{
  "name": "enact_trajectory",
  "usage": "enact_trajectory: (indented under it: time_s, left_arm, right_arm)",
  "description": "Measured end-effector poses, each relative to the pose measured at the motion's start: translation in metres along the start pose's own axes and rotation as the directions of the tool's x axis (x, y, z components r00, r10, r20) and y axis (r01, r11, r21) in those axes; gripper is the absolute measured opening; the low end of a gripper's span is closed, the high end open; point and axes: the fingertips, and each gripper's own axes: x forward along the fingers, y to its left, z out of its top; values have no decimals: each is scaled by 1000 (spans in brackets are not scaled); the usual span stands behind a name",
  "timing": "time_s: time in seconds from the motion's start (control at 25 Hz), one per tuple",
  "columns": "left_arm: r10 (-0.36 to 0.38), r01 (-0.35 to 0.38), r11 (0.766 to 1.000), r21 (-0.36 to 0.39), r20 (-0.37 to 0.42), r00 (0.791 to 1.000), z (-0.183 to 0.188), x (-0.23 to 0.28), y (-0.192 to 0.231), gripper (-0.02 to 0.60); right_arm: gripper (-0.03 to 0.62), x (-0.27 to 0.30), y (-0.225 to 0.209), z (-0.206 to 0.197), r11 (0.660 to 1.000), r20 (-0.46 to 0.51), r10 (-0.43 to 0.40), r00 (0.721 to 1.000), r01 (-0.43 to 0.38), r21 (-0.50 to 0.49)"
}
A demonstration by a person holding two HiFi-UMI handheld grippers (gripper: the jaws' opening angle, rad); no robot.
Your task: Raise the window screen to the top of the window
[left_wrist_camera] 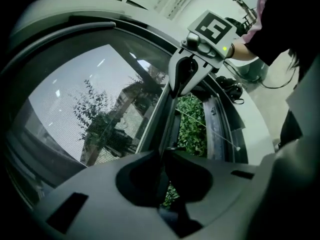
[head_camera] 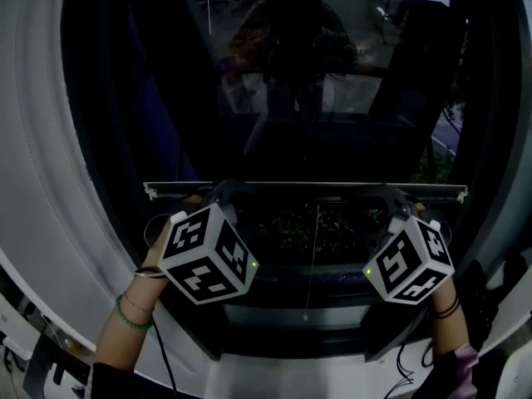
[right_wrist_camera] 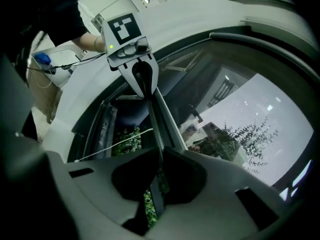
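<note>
The dark mesh window screen (head_camera: 299, 81) covers most of the window, and its pale bottom bar (head_camera: 307, 188) runs level a little above the sill. My left gripper (head_camera: 220, 193) is shut on the bar near its left end. My right gripper (head_camera: 387, 194) is shut on it near the right end. In the left gripper view the jaws pinch the bar (left_wrist_camera: 161, 134) edge-on, with the mesh (left_wrist_camera: 75, 99) to the left and the right gripper (left_wrist_camera: 186, 76) further along. In the right gripper view the bar (right_wrist_camera: 161, 129) runs from my closed jaws to the left gripper (right_wrist_camera: 141, 74).
Below the bar the opening shows green plants (head_camera: 291, 227) outside. A thin white pull cord (head_camera: 315, 248) hangs from the bar's middle to the sill (head_camera: 299, 314). The white curved window frame (head_camera: 50, 181) rises at the left. Cables (head_camera: 407, 364) lie at the lower right.
</note>
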Motion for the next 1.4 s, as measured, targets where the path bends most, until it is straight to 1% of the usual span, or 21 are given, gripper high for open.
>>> enact_trajectory:
  time_s: [0.16,0.32,0.48,0.64,0.76,0.84,0.92,1.0,1.12,1.28,1.32,1.4]
  left_arm:
    - [18,-18,1000,1,-3,1000,23,-15,42,37]
    - [97,-97,995,-2,37,995,37,-34,83,40]
    - [154,-154,988,-12,55,986,53,-52,117,44]
    - [207,-208,978,2,69,976,71,-67,158,46]
    - [233,-234,972,8,59,971,82,-75,179,46]
    - [258,-259,966,17,50,965,93,-84,200,48]
    - [291,-293,956,25,52,955,106,-97,226,48]
    - [312,-313,949,21,56,949,116,-108,250,51]
    - [351,-352,936,4,23,936,123,-123,282,52]
    - [402,-402,916,10,-6,916,139,-140,316,52]
    - [409,-409,913,4,-10,913,141,-143,323,52]
    - [400,-400,916,-26,-5,916,146,-146,330,55]
  right_arm:
    - [31,-13,-46,18,997,24,-57,998,58,-43]
    - [32,-22,-83,42,987,57,-145,988,149,-67]
    - [32,-32,-116,60,978,70,-184,980,190,-90]
    - [32,-41,-157,79,960,90,-239,967,249,-128]
    - [32,-46,-179,89,953,85,-256,963,266,-147]
    - [34,-53,-201,98,945,94,-280,955,291,-149]
    - [34,-62,-228,112,933,105,-312,944,326,-152]
    - [35,-68,-251,124,925,92,-334,938,345,-162]
    - [35,-75,-278,139,917,72,-354,932,362,-169]
    - [37,-87,-316,159,906,71,-386,920,393,-160]
    - [37,-90,-324,163,904,71,-392,917,398,-157]
    - [37,-94,-335,169,903,76,-396,915,403,-151]
